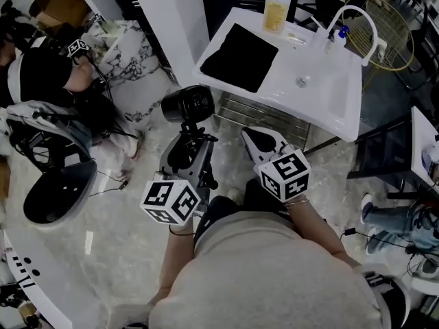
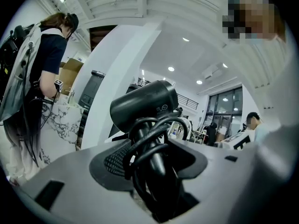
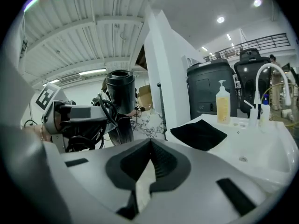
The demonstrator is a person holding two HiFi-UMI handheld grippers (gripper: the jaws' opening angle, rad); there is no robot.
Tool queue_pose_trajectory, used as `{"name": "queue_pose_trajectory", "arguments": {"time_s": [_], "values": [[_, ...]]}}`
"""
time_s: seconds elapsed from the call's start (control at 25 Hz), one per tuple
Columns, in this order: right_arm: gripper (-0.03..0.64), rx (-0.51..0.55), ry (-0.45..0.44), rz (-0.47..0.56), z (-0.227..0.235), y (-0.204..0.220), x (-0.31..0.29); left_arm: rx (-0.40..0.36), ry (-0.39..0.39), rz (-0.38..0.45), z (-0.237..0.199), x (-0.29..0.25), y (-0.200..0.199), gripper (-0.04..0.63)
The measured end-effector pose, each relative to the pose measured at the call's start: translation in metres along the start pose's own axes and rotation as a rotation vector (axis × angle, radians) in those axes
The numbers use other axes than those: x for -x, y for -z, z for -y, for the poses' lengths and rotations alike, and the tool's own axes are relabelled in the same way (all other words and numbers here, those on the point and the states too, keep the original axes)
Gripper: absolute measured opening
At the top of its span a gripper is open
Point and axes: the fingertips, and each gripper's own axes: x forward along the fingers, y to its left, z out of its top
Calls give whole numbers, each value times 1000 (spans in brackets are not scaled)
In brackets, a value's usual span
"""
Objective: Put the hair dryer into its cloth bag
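A black hair dryer (image 1: 188, 104), its cord wound round the handle, stands upright in my left gripper (image 1: 186, 141), which is shut on the handle. The left gripper view shows the dryer (image 2: 145, 101) and its cord (image 2: 148, 146) filling the jaws. The black cloth bag (image 1: 239, 56) lies flat on the white sink counter (image 1: 329, 108), ahead of both grippers. My right gripper (image 1: 250, 136) is shut and empty, beside the left one and short of the counter's edge. The right gripper view shows the bag (image 3: 199, 134) ahead to the right and the dryer (image 3: 120, 90) to the left.
A yellow soap bottle (image 1: 276, 8) and a curved white faucet (image 1: 357, 18) stand at the back of the counter. A white pillar (image 1: 171, 26) rises left of it. Another person (image 1: 42, 74) stands at far left by a marble block (image 1: 134, 57).
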Motion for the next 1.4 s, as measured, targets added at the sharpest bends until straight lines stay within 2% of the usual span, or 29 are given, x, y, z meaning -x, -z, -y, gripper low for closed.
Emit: {"name": "queue_pose_trajectory", "arguments": {"time_s": [0.24, 0.64, 1.08, 1.28, 1.32, 1.4], "values": [[-2, -27, 18, -30, 11, 12, -10, 17, -3, -14, -18, -17, 4, 242], [-2, -82, 30, -29, 51, 2, -48, 10, -19, -48, -46, -58, 2, 242], [0, -10, 4, -112, 114, -7, -112, 12, -64, -85, -82, -125, -3, 242], [3, 79, 1, -176, 145, -11, -146, 39, -96, -112, -96, -157, 0, 242], [17, 96, -12, -188, 149, -10, -152, 47, -103, -117, -98, -162, 2, 242], [97, 122, -54, -225, 154, -6, -164, 61, -122, -127, -102, -170, 7, 242]]}}
